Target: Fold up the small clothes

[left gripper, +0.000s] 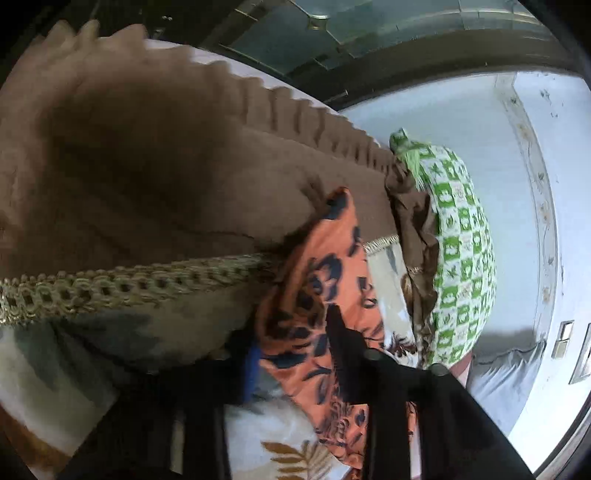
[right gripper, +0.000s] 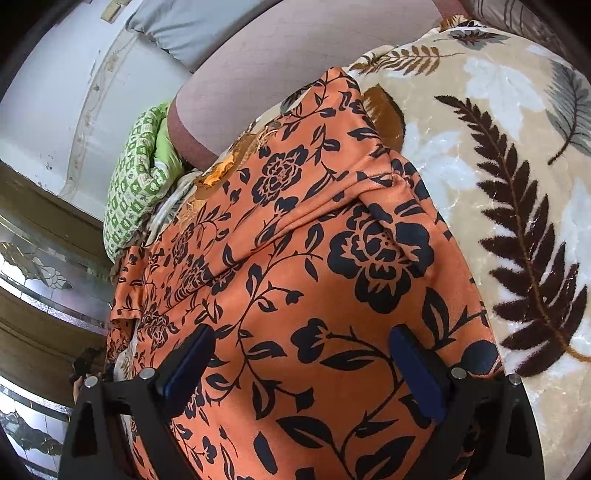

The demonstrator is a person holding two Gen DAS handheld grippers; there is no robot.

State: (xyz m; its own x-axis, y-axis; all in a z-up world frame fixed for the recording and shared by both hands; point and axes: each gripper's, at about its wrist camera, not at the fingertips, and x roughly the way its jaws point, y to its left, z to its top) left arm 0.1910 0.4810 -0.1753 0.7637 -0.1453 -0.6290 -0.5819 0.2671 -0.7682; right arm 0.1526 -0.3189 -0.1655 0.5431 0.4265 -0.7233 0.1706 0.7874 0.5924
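Observation:
An orange garment with dark blue flowers [right gripper: 295,240] lies spread on a leaf-print blanket [right gripper: 498,166]. My right gripper [right gripper: 301,339] hovers just over its near part, jaws wide open, blue pads [right gripper: 417,373] on either side of flat cloth. In the left wrist view a raised fold of the same orange garment [left gripper: 325,266] runs between the fingers of my left gripper [left gripper: 295,343]. The jaws stand narrow there, with a blue pad [left gripper: 251,369] pressed against the fold. A brown garment with gold lace trim [left gripper: 147,166] lies just left of it.
A green-and-white checked cloth bundle [left gripper: 458,251] lies at the far edge of the bed, also seen as a green bundle [right gripper: 133,192] in the right wrist view. A grey pillow [right gripper: 177,33] rests by the white wall. Mirrored wardrobe doors [right gripper: 37,258] stand beyond the bed.

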